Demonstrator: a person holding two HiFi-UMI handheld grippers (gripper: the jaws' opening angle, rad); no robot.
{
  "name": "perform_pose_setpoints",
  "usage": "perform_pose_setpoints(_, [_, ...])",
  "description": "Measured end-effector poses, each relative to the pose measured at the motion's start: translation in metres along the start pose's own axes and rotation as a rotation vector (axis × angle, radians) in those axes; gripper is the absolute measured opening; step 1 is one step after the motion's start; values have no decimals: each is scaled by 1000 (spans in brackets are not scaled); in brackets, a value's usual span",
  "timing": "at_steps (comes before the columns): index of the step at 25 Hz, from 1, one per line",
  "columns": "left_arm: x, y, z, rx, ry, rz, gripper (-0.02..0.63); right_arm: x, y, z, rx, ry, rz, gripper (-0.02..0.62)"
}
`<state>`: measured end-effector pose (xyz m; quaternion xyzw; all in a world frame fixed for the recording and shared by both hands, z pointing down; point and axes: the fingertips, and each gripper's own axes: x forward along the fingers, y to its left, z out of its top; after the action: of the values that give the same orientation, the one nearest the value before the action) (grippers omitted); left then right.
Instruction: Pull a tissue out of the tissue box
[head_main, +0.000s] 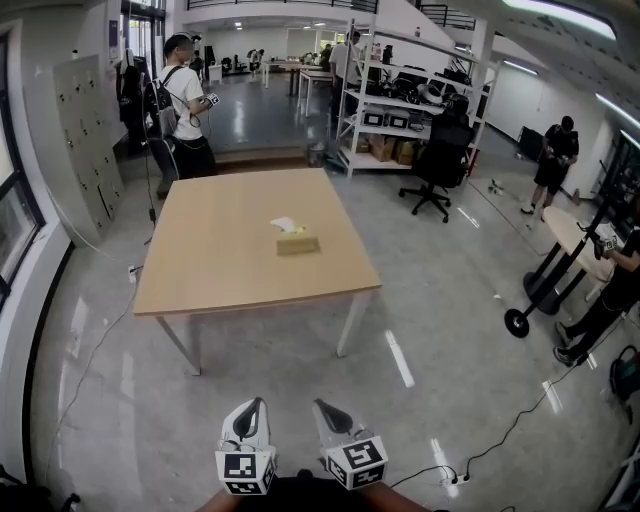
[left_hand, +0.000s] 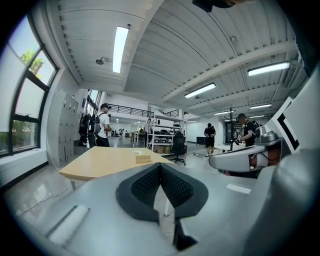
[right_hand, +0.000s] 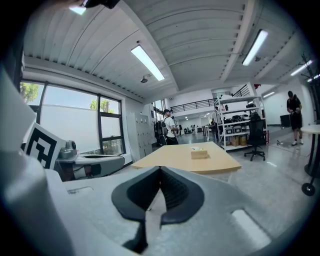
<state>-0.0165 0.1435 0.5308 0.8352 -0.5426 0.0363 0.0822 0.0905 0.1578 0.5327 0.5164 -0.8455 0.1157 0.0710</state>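
Note:
A tan tissue box (head_main: 298, 244) lies on the wooden table (head_main: 220, 270), well ahead of me, with a white tissue (head_main: 285, 224) lying just behind it. The box also shows small and far off in the left gripper view (left_hand: 143, 157) and in the right gripper view (right_hand: 199, 153). My left gripper (head_main: 251, 408) and right gripper (head_main: 326, 410) hang side by side over the floor, short of the table's near edge. Both point toward the table. The left gripper (left_hand: 160, 167) has its pads meeting at the tips with nothing between them. The right gripper (right_hand: 160, 170) is likewise shut and holds nothing.
Shiny grey floor lies between me and the table. A person (head_main: 185, 105) stands at the table's far left corner. Beyond the table are an office chair (head_main: 438, 160) and shelving (head_main: 400, 100). More people and a round stand table (head_main: 575, 235) are at the right. A cable (head_main: 500, 440) crosses the floor.

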Motion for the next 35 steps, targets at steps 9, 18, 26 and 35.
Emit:
perform_pose_setpoints(9, [13,-3,2,10,5,-24,18,5,-10,-1,9,5,-21,-9])
perform_pose_setpoints(18, [41,16,-6,17,36,-67,17,35,-19,-5,41,27,-60,-9])
perform_pose_setpoints(26, [76,63,-23,-4,100,-123,18,91,-15,-11,85,52,-110,-11])
perform_pose_setpoints(35, [118,119,13,0,92,-197,17,151,-4,39,68,19,-178,-9])
